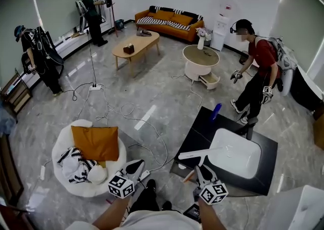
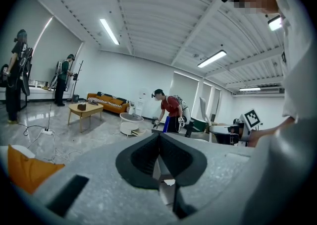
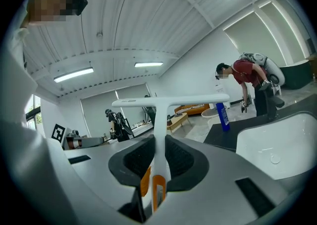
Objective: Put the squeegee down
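My right gripper is shut on the handle of a white squeegee with an orange grip. Its T-shaped blade hangs over the left edge of the black counter, beside the white sink basin. My left gripper is held low at the left, above the floor, its jaws shut with nothing between them.
A blue bottle stands at the counter's far edge. A person in a red shirt bends just beyond it. A white pouf with an orange cushion sits left, cables lie on the floor, two more persons stand far left.
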A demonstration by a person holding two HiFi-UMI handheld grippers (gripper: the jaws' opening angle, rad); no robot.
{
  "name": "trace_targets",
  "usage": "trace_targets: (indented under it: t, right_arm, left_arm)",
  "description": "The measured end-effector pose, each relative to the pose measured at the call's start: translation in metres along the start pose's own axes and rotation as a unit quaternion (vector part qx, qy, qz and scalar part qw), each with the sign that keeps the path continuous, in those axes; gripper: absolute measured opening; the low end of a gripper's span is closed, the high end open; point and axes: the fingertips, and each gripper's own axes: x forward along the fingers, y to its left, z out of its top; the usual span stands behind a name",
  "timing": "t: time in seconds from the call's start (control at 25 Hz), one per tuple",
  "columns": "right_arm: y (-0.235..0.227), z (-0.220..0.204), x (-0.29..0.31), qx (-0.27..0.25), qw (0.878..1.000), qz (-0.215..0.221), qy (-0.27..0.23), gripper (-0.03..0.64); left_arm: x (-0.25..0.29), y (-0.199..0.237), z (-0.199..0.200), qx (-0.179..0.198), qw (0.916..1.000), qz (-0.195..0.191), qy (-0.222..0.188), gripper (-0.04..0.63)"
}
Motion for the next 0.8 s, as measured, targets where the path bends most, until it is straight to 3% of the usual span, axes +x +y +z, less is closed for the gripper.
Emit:
trace_targets:
  t: [0.12,0.52,0.8]
  right_arm:
    - [-0.014,0.011,0.023,0.005,1.0,-0.014,0.0,0.072]
    - [-0.04,0.044,0.091,-0.001,0.997,-0.078,0.0,0.072]
    - [-0.057,0.048,0.11,0.007,0.991,-0.136,0.001,0.072]
  left_arm:
    - [0.032,0.018,0.017,-0.025,0.9994,-0.023,-0.008,0.017]
    - [0.125,0.08,0.066,-0.007,0.9957,-0.092,-0.011,0.017]
    - [0.179,0.097,0.069,-0.006,0.9878,-0.156,0.004,0.017]
